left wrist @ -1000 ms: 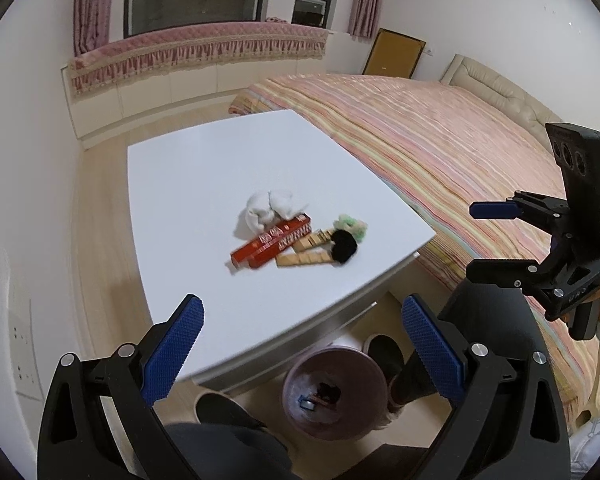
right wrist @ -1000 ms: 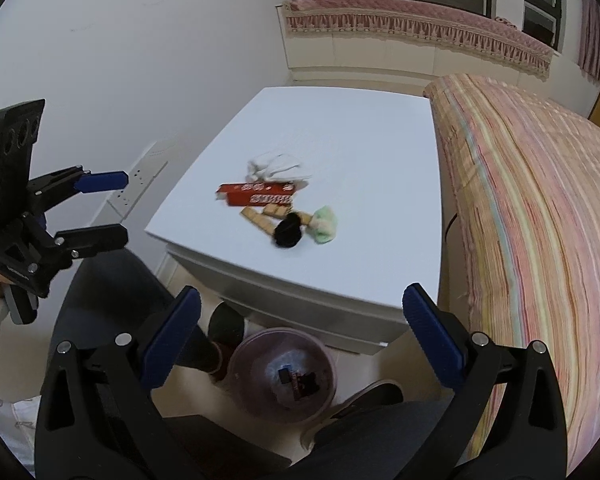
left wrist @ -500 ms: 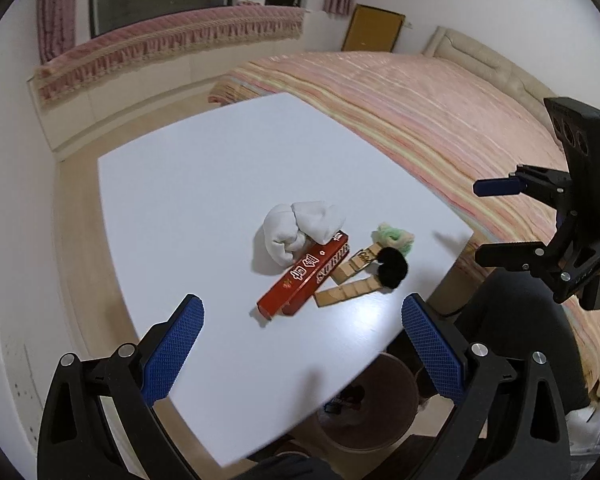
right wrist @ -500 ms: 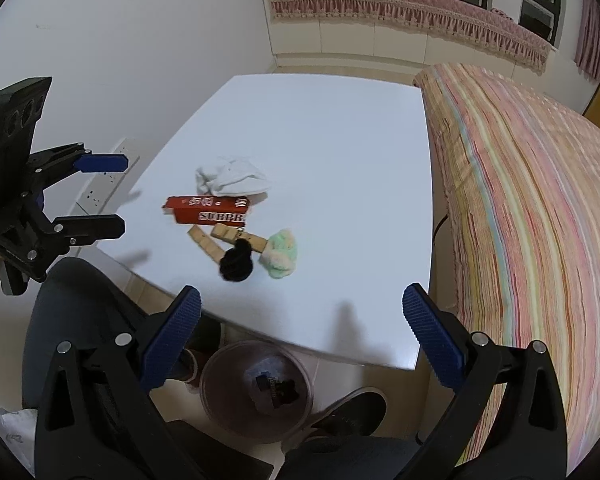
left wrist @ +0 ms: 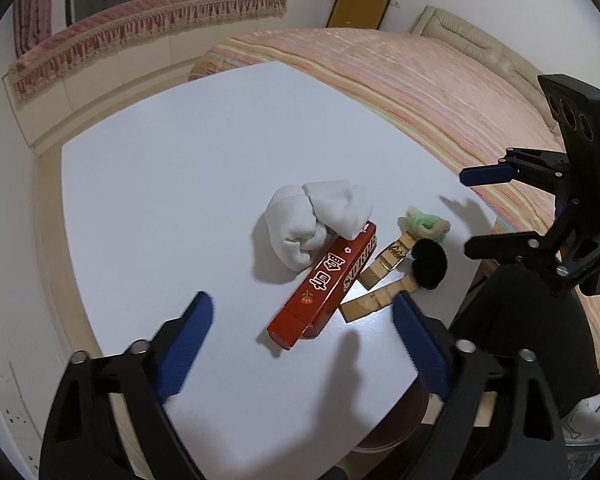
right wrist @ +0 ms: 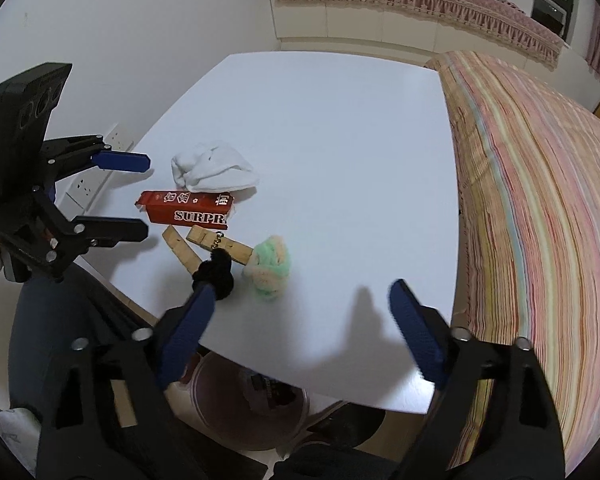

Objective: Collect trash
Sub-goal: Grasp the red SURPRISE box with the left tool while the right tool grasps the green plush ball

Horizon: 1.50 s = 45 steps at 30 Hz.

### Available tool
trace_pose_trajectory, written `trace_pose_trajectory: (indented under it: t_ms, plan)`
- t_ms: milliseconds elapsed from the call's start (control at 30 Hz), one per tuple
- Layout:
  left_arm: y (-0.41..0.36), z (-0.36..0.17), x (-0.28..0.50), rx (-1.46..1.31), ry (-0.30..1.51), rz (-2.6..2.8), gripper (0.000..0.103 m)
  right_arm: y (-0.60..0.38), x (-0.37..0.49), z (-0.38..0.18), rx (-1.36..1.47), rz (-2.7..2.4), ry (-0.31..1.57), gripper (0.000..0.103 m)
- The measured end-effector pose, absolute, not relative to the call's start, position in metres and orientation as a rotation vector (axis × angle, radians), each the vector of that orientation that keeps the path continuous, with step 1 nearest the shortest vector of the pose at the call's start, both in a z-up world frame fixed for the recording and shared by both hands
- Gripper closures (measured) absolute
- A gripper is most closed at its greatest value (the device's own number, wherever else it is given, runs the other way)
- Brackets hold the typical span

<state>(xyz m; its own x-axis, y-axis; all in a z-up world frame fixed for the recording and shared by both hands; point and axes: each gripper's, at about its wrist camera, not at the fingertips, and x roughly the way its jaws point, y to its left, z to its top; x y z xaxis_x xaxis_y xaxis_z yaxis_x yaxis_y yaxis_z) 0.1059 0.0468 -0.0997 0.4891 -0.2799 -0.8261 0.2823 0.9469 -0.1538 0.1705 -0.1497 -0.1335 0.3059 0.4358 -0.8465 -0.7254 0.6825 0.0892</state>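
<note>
Blue-padded jaws on my left hand-held gripper (left wrist: 302, 334) gape wide, just narrowing, empty above the red carton (left wrist: 326, 280). My right hand-held gripper (right wrist: 300, 312) likewise, empty, near the black pompom (right wrist: 216, 274). All sits mid-surface (left wrist: 180, 160). I judge the carton light, stiff, best pinched across its narrow sides; the white cloth (left wrist: 316, 220) soft.

From my feed the worktop (right wrist: 340, 128) edge hides most of the bin (right wrist: 252, 412) at six o'clock, its contents too dark to name, while the white cloth (left wrist: 320, 220) covers the red box's (left wrist: 324, 284) far end at twelve o'clock.
</note>
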Motion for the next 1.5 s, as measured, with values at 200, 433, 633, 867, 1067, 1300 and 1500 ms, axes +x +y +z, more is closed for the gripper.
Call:
trace_pose_trajectory:
  t_ms: [200, 433, 633, 867, 1067, 1300, 1500]
  plan:
    - [0.047, -0.104, 0.111, 0.002, 1.024, -0.361, 0.03, -0.144, 0.175, -0.14, -0.357, 0.796, 0.996, 0.039]
    - [0.044, -0.101, 0.115, 0.016, 1.035, -0.37, 0.049, -0.136, 0.174, -0.143, -0.368, 0.826, 0.998, 0.056]
    - [0.038, -0.101, 0.113, 0.029, 1.048, -0.377, 0.072, -0.135, 0.174, -0.144, -0.37, 0.831, 0.992, 0.071]
    - [0.036, -0.1, 0.107, 0.027, 1.048, -0.371, 0.087, -0.138, 0.174, -0.145, -0.357, 0.823, 0.984, 0.084]
    - [0.036, -0.094, 0.1, 0.013, 1.03, -0.368, 0.087, -0.142, 0.172, -0.14, -0.339, 0.813, 0.973, 0.085]
    - [0.034, -0.074, 0.082, -0.004, 0.983, -0.346, 0.087, -0.149, 0.161, -0.123, -0.32, 0.816, 0.943, 0.085]
    - [0.028, -0.056, 0.061, -0.019, 0.943, -0.318, 0.087, -0.159, 0.143, -0.103, -0.301, 0.836, 0.909, 0.084]
